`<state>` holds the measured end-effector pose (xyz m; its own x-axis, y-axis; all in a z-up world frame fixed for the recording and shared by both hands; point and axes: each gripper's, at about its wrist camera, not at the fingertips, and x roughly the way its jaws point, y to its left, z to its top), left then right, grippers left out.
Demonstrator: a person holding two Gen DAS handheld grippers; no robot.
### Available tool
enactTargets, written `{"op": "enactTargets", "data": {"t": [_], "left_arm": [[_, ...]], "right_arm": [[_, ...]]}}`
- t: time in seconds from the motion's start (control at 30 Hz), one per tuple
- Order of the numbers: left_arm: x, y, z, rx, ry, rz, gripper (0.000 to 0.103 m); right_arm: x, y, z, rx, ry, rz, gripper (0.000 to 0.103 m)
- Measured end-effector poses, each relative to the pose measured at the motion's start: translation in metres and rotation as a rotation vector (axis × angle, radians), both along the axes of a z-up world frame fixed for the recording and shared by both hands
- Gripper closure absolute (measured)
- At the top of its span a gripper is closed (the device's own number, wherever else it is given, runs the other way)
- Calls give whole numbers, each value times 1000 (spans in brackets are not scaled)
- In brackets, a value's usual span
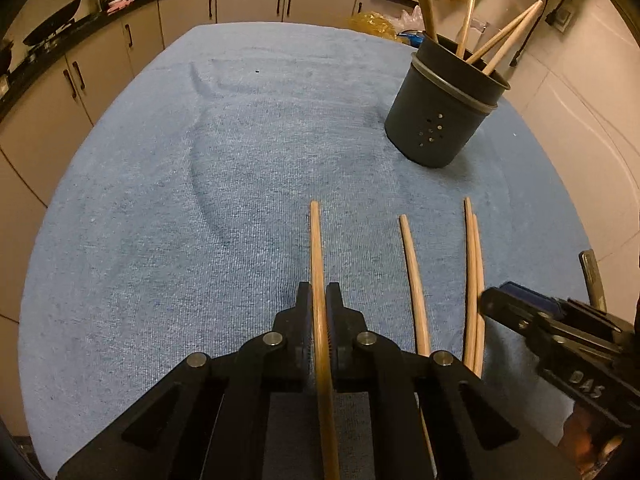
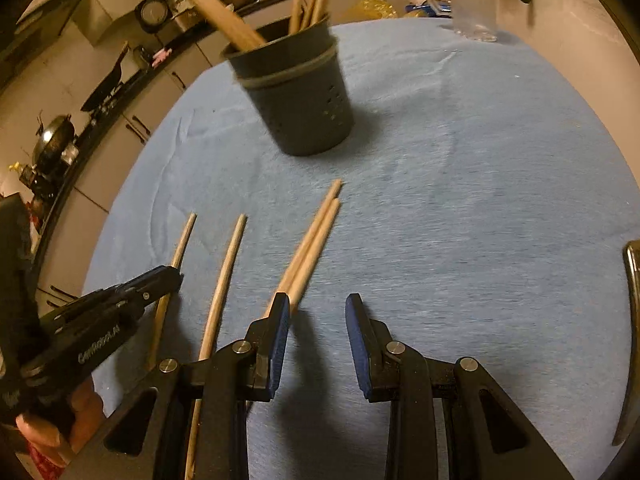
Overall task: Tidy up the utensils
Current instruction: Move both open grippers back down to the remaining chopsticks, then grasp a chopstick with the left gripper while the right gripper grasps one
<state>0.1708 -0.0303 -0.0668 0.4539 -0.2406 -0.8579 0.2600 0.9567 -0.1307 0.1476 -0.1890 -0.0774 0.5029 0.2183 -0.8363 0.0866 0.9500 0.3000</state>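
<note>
Left hand-held gripper [image 1: 319,300] pinches a light, stiff, slippery chopstick [image 1: 316,248] mid-shaft; right hand-held gripper [image 2: 317,312] spread, empty.

The left gripper [image 1: 319,300] is matte black plastic: two angular fingers on linkage arms, with round silver pivot pins at the joints and triangular cut-outs in the outer arms. Ribbed blue pads line the inner faces of its fingers. The right gripper [image 2: 318,320] is the same build, black arms with silver pins, and its flat blue pads [image 2: 280,340] show plainly. From the right wrist view, the left gripper's side carries pale lettering, too blurred to read. From the left wrist view, the right gripper's side reads "DAS". A hand [image 2: 44,428] grips the left handle; any sleeve is unclear.
</note>
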Motion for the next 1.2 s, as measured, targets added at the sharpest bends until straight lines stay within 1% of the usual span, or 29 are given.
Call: {"op": "enactTargets", "data": {"t": [0.03, 0.13, 0.17, 0.2, 0.23, 0.27, 0.37, 0.43, 0.47, 0.5, 0.6, 0.7, 0.8, 0.87, 0.93, 1.03, 1.13, 1.17, 1.2], "left_arm": [[-1, 1, 0, -5, 1, -1, 95], [-1, 2, 0, -19, 4, -5, 95], [0, 2, 0, -22, 4, -6, 95], [0, 2, 0, -26, 5, -8, 95], [-1, 3, 1, -31, 7, -9, 95], [1, 4, 0, -35, 9, -10, 95], [2, 5, -1, -32, 13, -14, 95], [2, 0, 0, -5, 8, -24, 95], [3, -3, -1, 6, 6, -29, 95], [4, -5, -1, 13, 5, -30, 95], [8, -6, -2, 22, 10, -31, 97], [8, -6, 0, 26, 9, -35, 97], [9, 2, 3, -47, 30, -34, 97], [8, 7, 12, -75, 7, -23, 97], [6, 14, 24, -115, -21, -23, 97], [-2, 20, 47, -148, -94, -9, 97], [-13, 25, 67, -180, -168, 3, 97], [-16, 27, 72, -189, -185, 6, 97], [-20, 29, 77, -199, -204, 11, 97]], "right_arm": [[2, 5, 1, -41, -5, 0, 72], [7, 18, 3, -96, 1, 16, 73], [9, 22, 5, -149, 1, 19, 76], [10, 22, 5, -169, 12, 16, 80], [12, 20, 2, -167, 36, 17, 84], [12, 18, 2, -176, 36, 24, 87], [11, 9, 3, -213, 73, 36, 87], [12, -1, 2, -208, 100, 23, 87], [14, -6, 2, -193, 116, 13, 85], [14, -13, 2, -175, 126, 4, 85], [21, -25, 3, -118, 159, -35, 85], [28, -28, 3, -110, 172, -26, 87], [29, -39, 2, -39, 162, -47, 93], [23, -45, 5, 19, 131, -47, 96], [15, -48, 16, 49, 69, -42, 96], [1, -52, 40, 83, -49, -28, 96], [-12, -52, 60, 93, -159, -20, 96], [-20, -53, 70, 95, -220, -13, 96], [-26, -51, 76, 94, -260, -11, 96]]}}
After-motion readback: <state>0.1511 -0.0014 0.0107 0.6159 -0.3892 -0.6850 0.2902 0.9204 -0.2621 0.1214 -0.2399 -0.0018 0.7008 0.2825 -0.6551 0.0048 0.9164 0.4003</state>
